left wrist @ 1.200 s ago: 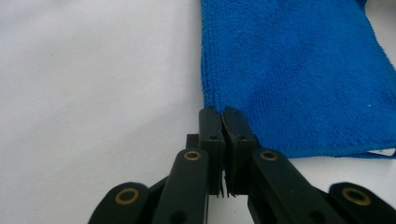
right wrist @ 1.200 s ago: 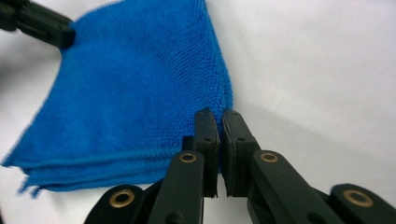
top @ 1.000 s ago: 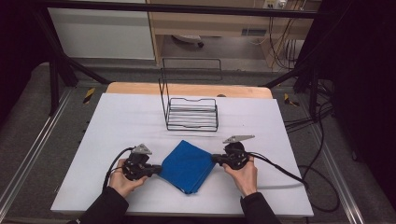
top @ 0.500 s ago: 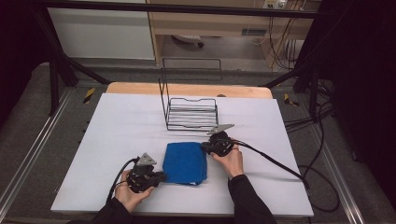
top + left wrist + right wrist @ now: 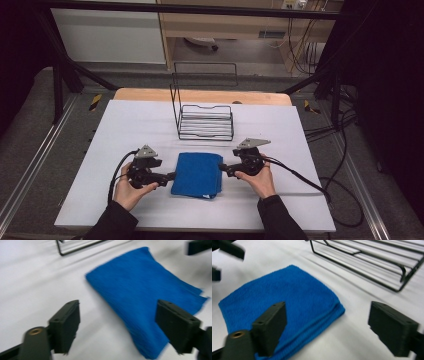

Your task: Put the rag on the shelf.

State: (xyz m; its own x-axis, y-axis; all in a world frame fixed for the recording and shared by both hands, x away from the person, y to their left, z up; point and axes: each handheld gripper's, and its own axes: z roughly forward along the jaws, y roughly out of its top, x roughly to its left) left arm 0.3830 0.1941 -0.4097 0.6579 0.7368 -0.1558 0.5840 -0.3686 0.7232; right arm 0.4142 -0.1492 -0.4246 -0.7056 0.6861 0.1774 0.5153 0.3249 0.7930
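A folded blue towel [image 5: 197, 174] lies flat on the white table, in front of the black wire rack [image 5: 206, 122]. My left gripper [image 5: 171, 176] sits at the towel's left edge and my right gripper [image 5: 223, 168] at its right edge. Both have just been opening their jaws. In the left gripper view the jaws [image 5: 118, 315] stand wide, the towel [image 5: 147, 287] on the table ahead, no pad pressing it. In the right gripper view the jaws [image 5: 328, 315] are equally wide above the towel's [image 5: 287, 292] folded corner.
The wire rack [image 5: 372, 262] stands close behind the towel, its tall frame on the left side. Cables trail from both grippers across the table. A wooden strip [image 5: 200, 95] runs along the table's far edge, with bare white surface left and right of the hands.
The towel, held by both shut grippers a second ago, now lies released as a folded rectangle. Both pairs of jaws have opened. The left hand moved farther up the table, the right hand came nearer.
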